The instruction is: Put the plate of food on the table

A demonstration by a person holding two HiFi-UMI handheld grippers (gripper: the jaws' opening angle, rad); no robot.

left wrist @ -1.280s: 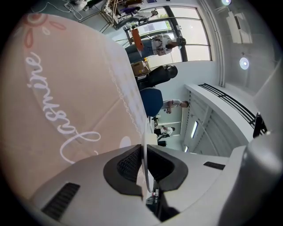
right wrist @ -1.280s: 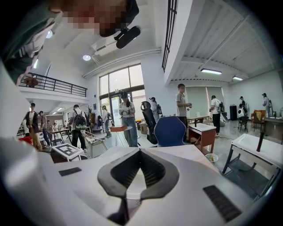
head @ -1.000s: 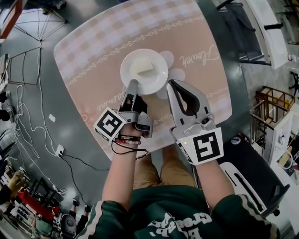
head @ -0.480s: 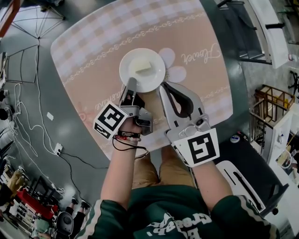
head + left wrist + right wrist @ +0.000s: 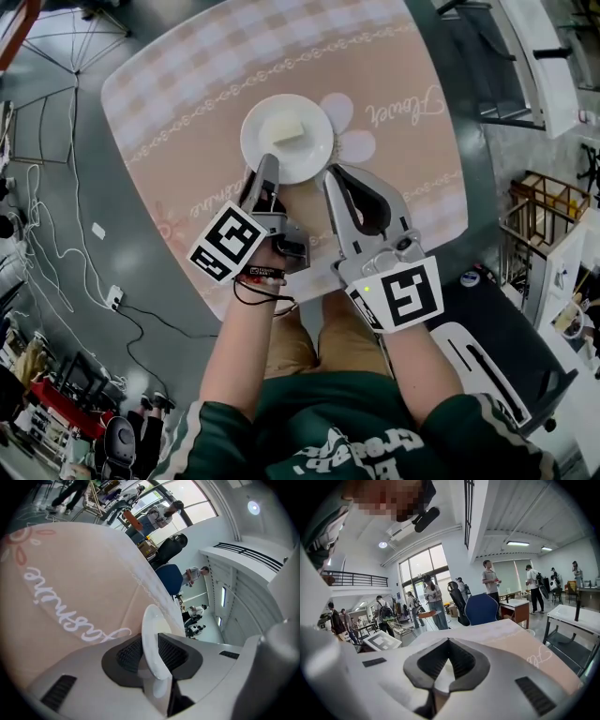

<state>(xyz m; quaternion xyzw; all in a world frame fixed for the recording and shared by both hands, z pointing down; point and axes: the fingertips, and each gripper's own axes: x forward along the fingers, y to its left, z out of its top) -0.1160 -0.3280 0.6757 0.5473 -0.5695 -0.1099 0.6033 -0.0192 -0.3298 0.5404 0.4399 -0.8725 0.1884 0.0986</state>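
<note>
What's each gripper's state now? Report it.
Left gripper: jaws shut on the plate rim.
Right gripper: jaws shut, nothing gripped, beside the plate.

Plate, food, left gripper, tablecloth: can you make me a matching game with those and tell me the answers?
1. plate
2. food
3. left gripper
4. tablecloth

A. fingers shut on a rim
B. white and round
C. pink with checks
D. pale block lying on the plate

Pairs: 1-B, 2-D, 3-A, 4-C.
</note>
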